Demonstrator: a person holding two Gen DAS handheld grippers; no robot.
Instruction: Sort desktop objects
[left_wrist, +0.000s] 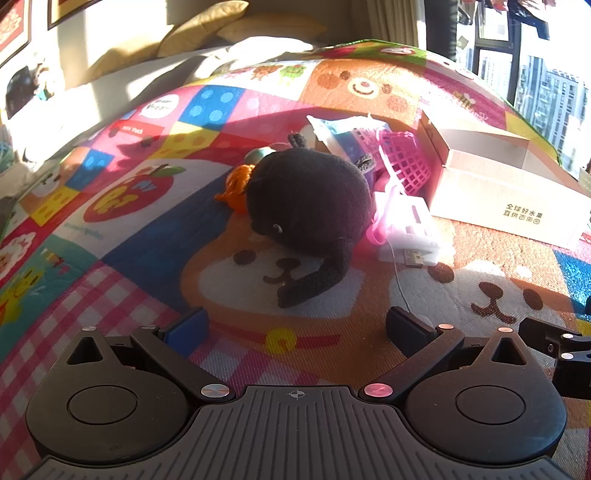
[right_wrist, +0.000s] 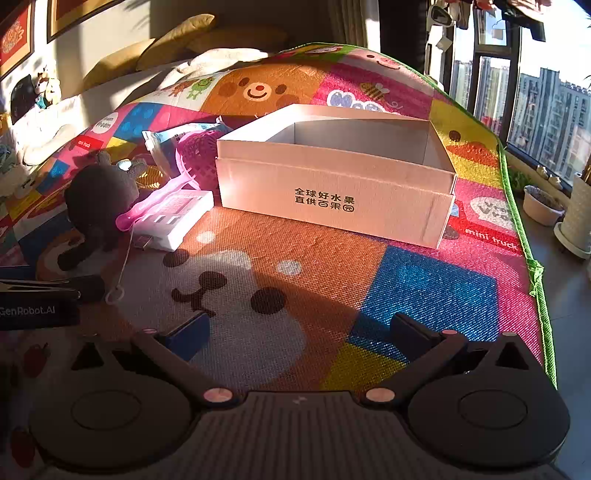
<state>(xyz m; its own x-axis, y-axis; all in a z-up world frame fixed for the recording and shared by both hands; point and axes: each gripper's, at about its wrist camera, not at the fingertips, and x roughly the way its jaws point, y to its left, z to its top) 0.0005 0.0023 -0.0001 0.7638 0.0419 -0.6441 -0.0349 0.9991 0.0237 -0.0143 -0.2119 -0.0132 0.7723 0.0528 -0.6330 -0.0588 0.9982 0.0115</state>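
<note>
A dark plush toy (left_wrist: 306, 206) lies on the colourful play mat (left_wrist: 147, 236), just ahead of my open, empty left gripper (left_wrist: 295, 328). Behind and right of it lie an orange toy (left_wrist: 236, 186), a pink mesh basket (left_wrist: 404, 162), a blue-and-white packet (left_wrist: 343, 136) and a white plastic box (left_wrist: 410, 229) with a USB cable (left_wrist: 400, 280). An open cardboard box (right_wrist: 332, 188) stands ahead of my right gripper (right_wrist: 299, 334), which is open and empty over the mat. The plush (right_wrist: 98, 203), the white box (right_wrist: 173, 218) and the pink basket (right_wrist: 197, 155) show at the left of the right wrist view.
The cardboard box also shows in the left wrist view (left_wrist: 498, 184). The mat's green edge (right_wrist: 532, 221) runs along the right, with plant pots (right_wrist: 543, 205) and a window beyond. Cushions (left_wrist: 207, 29) lie at the back. The left gripper's body (right_wrist: 37, 302) sits at the left edge.
</note>
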